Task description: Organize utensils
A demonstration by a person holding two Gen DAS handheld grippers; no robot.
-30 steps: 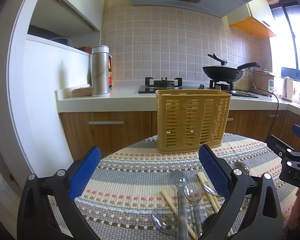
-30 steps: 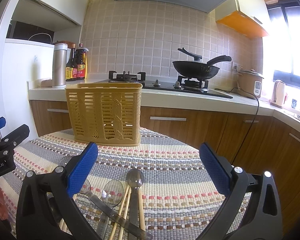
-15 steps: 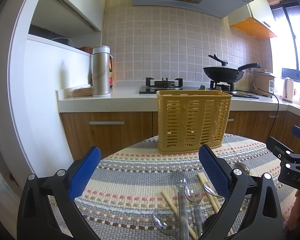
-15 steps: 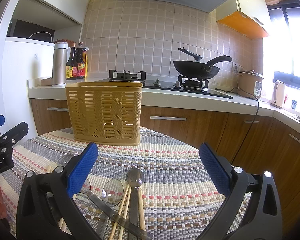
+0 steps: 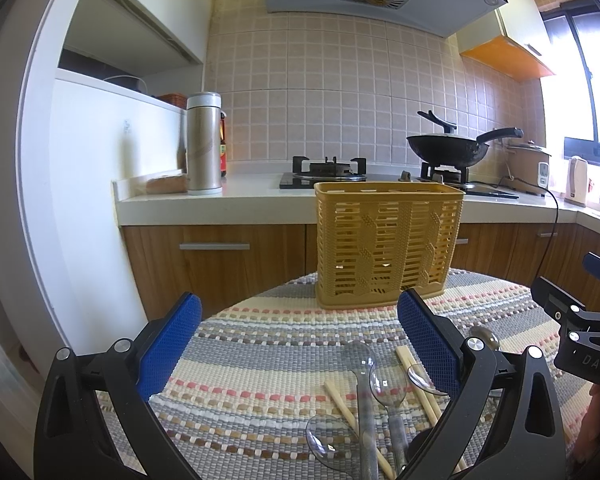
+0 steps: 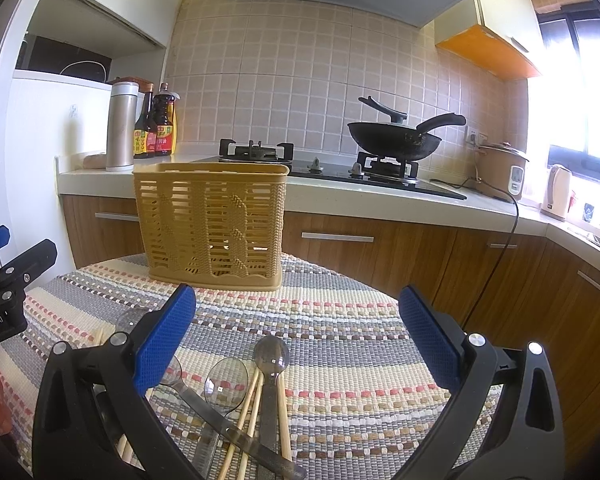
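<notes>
Hovering over a striped desk (image 6: 340, 320), both grippers, left gripper (image 5: 300, 344) and right gripper (image 6: 296, 332), gape released and empty. At twelve o'clock stands the yellow basket (image 6: 210, 224); spoons (image 6: 271, 354) and chopsticks (image 6: 252, 400) lie heaped at six. Best singling out one handle from the heap before closing. Lettering reads "Robot.AI" and "DAS".
</notes>
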